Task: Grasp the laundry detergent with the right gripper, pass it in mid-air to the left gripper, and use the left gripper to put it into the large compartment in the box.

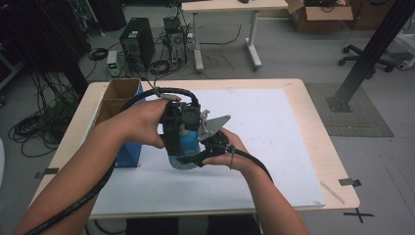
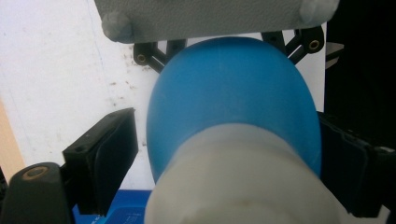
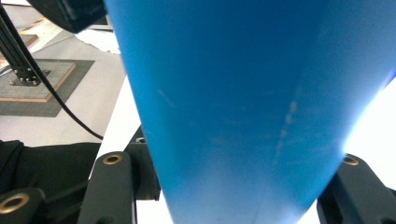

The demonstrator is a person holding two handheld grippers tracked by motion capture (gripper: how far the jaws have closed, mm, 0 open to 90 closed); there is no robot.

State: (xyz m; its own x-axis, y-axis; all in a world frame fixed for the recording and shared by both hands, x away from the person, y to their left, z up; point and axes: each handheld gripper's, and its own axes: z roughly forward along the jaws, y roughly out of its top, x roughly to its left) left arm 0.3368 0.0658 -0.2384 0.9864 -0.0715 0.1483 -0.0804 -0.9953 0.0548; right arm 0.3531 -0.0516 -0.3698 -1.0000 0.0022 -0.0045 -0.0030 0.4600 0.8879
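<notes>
A blue bottle (image 1: 188,142) with a white cap (image 2: 243,182) stands upright over the white mat, between both grippers. My left gripper (image 1: 182,139) comes down on it from above. In the left gripper view the bottle (image 2: 233,102) fills the space between the jaws: one pad (image 2: 345,163) touches it, while a thin gap shows beside the other pad (image 2: 114,149). My right gripper (image 1: 203,152) meets the bottle low on its right side. In the right gripper view the blue body (image 3: 243,102) is wedged between both fingers (image 3: 116,186), which press against it.
An open blue cardboard box (image 1: 119,98) stands at the table's left edge, just behind my left hand. The white mat (image 1: 279,137) covers most of the wooden table (image 1: 323,147). Cables, a computer tower and another table stand on the floor beyond.
</notes>
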